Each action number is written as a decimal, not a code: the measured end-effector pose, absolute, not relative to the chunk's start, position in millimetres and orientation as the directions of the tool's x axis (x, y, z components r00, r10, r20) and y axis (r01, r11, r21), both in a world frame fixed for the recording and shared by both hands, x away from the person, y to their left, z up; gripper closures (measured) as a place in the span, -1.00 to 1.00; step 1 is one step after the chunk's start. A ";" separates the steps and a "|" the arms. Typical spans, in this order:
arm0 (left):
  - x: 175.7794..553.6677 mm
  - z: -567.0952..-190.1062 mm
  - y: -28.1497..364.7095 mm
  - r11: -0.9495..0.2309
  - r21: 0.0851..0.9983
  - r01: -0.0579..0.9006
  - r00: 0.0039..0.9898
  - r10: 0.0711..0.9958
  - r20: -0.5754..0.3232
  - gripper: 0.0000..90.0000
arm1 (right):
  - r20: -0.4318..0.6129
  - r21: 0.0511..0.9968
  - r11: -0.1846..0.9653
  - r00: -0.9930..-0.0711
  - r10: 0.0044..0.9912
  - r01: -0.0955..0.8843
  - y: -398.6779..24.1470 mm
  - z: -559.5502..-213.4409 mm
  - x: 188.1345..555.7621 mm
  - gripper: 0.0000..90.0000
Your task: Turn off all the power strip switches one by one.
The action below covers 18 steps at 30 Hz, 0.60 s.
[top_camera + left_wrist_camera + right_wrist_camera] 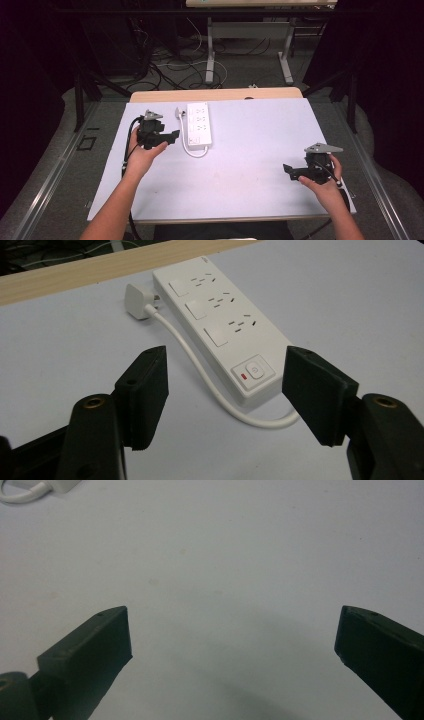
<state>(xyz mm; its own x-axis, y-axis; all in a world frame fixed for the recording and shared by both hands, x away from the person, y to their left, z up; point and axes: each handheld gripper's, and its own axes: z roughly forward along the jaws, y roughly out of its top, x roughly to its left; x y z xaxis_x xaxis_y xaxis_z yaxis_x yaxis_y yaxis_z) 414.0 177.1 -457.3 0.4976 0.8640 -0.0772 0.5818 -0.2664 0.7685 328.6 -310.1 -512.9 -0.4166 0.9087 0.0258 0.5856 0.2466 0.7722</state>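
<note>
A lab or workshop; cables (165,67) tangle on the floor behind the covered table (250,165); dark curtains surround.

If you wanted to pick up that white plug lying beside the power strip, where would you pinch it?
Probably across the plug's blocky white body, coming down from above with the open left gripper, the nearer one. It lies flat, prongs toward the power strip, cord trailing off, so its two free flanks look easiest.

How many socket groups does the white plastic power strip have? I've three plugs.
3, in a row along the white plastic power strip: far end, middle, and nearest the switch.
</note>
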 end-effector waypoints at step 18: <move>439.8 -465.0 159.2 -0.255 0.721 0.644 0.508 0.848 -0.154 0.12 | 0.029 0.768 0.241 -0.408 0.913 0.594 -309.6 -515.7 329.0 -0.98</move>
